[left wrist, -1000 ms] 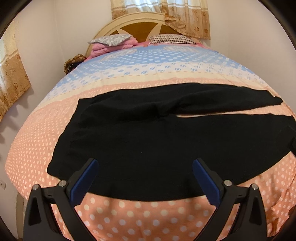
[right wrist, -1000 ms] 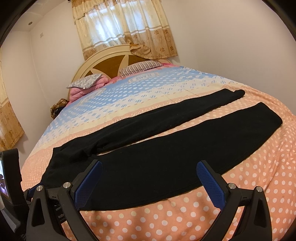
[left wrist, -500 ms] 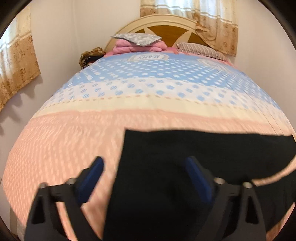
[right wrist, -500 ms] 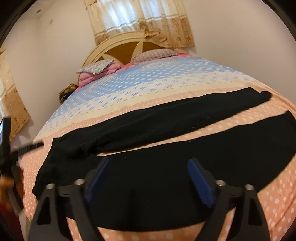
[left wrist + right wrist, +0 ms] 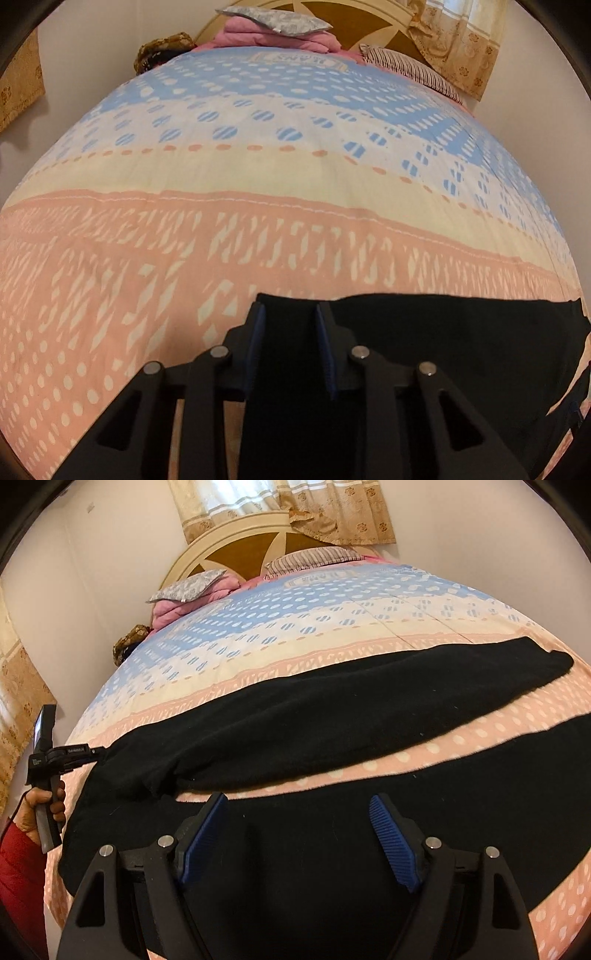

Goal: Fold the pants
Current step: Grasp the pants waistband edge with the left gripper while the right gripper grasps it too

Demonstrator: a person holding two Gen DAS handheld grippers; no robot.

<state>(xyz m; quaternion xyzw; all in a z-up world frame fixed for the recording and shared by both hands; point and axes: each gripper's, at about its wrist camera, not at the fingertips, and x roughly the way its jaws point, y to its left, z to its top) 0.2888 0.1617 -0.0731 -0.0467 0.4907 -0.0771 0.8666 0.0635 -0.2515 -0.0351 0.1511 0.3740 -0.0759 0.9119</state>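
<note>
Black pants (image 5: 332,716) lie flat on the bed, waist at the left, both legs stretched to the right with a strip of bedspread between them. My left gripper (image 5: 290,325) sits at the far waist corner of the pants (image 5: 443,332); its jaws have narrowed with black cloth between them. It also shows in the right wrist view (image 5: 70,755), touching that corner. My right gripper (image 5: 297,812) is open, low over the near leg close to the crotch.
The bed has a peach, cream and blue dotted bedspread (image 5: 258,177). Pillows and folded pink bedding (image 5: 273,33) lie at the headboard (image 5: 240,550). A wall and curtain (image 5: 22,686) stand to the left.
The left gripper moved forward to the far waist corner and its jaws closed in on the cloth. The right gripper dropped lower over the near leg and stayed open.
</note>
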